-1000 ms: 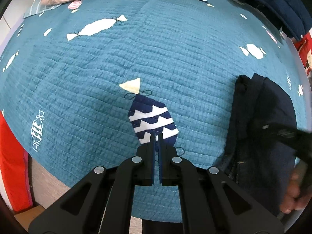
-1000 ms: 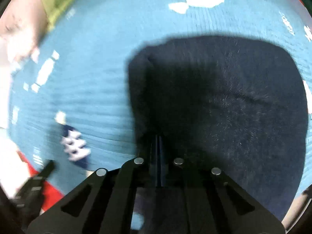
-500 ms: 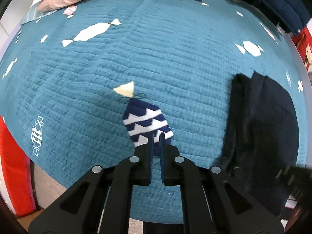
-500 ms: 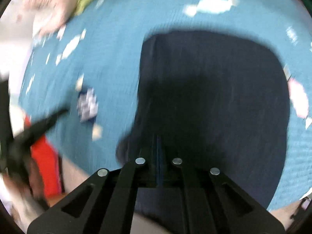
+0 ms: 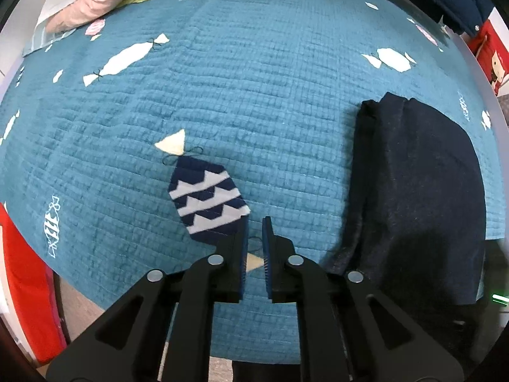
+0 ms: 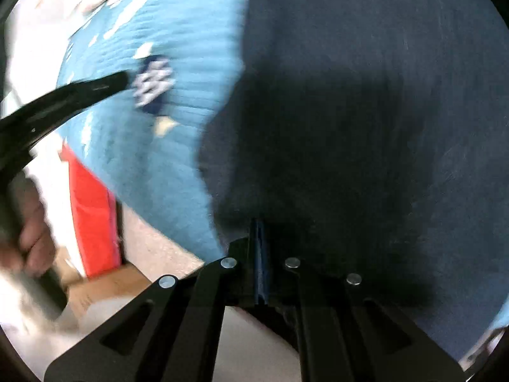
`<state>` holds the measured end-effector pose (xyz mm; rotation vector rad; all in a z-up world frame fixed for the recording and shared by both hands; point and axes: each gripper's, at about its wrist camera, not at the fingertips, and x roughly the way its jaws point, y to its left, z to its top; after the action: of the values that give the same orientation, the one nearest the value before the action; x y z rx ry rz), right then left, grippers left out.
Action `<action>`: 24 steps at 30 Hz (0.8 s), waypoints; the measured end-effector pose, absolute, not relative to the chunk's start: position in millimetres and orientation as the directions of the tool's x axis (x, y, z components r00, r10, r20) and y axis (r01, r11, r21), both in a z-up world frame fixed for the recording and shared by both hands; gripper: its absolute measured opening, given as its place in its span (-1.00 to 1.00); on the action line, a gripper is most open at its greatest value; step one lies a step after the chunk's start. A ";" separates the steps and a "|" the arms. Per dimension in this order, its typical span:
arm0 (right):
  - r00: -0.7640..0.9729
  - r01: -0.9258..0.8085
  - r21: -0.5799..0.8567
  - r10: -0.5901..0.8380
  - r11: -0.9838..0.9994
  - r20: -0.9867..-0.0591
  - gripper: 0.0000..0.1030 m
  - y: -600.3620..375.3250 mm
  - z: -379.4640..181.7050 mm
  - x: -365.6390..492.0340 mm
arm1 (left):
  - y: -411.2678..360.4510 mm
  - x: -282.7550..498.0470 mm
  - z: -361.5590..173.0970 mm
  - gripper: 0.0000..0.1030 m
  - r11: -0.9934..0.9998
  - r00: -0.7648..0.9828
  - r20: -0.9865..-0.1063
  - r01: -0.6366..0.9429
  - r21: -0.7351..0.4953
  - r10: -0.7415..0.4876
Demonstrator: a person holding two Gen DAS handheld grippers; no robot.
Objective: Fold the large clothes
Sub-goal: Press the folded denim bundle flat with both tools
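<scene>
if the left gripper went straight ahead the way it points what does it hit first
Probably the teal quilt itself: the left gripper, jaws slightly apart and holding nothing, points at bare quilt just right of the navy candy patch. The dark garment lies off to its right. Depth is unclear.

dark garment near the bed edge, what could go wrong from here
The dark garment hangs partly over the near edge of the teal quilt, so it may slide off and unfold. The right gripper looks shut at the garment's edge, but that view is blurred; a thin pinch could slip. The left gripper holds nothing, so nothing steadies the fold.
</scene>
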<state>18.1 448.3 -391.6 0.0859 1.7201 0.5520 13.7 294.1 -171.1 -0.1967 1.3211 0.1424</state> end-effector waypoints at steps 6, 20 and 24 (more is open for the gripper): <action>-0.166 -0.267 0.527 0.500 0.807 -0.850 -0.92 428.0 -333.2 32.5 | 274.8 16.3 -157.3 -0.81 0.979 0.280 -0.960 -0.201 -0.045 0.013; 0.315 -0.179 0.373 0.412 0.910 -0.855 -0.98 343.6 -296.3 173.3 | 156.8 135.7 -159.2 -0.81 0.941 0.422 -0.866 -0.078 -0.329 -0.267; 0.183 -0.166 0.321 0.349 0.933 -0.919 -1.00 352.5 -348.8 194.6 | 168.2 165.5 -213.3 -0.95 0.908 0.354 -0.874 -0.129 -0.399 -0.333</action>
<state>194.6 352.5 -348.8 0.1606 1.3401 0.3653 165.5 168.2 -213.3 -0.4399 1.2123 -0.1373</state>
